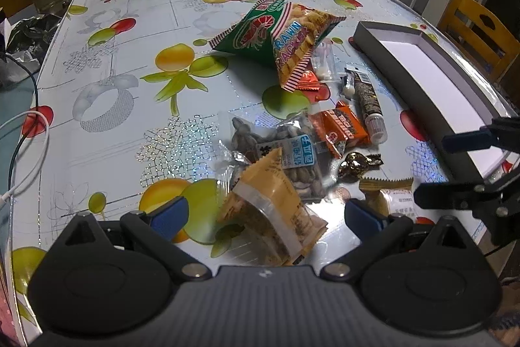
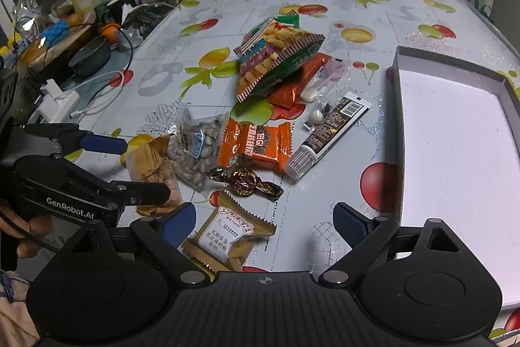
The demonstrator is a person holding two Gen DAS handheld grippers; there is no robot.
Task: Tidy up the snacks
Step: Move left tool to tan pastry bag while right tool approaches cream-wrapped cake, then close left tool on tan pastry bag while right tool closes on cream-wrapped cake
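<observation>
1. The left gripper (image 1: pixel 266 213) has its 2 blue-padded fingers (image 1: pixel 170 212) spread wide, a yellow snack pouch (image 1: pixel 276 217) lying between them but touching neither pad.
2. The right gripper (image 2: pixel 265 225) also stands wide apart, holding nothing; a tan wafer packet (image 2: pixel 226 238) lies just inside its left finger (image 2: pixel 178 223).
3. Just ahead of the left fingers sits a clear bag of nuts (image 1: pixel 286 148), with a gold-foil candy (image 1: pixel 356 165) and an orange biscuit pack (image 1: pixel 341 127) to its right.
4. Farther ahead lie a dark tube-shaped packet (image 1: pixel 367 100) and a green prawn cracker bag (image 1: pixel 276 38), tilted over smaller packets.
5. An open grey box (image 2: pixel 455 132) with a white floor lies ahead and right of the right fingers, apart from the snacks, on the fruit-print tablecloth (image 1: pixel 130 86).
</observation>
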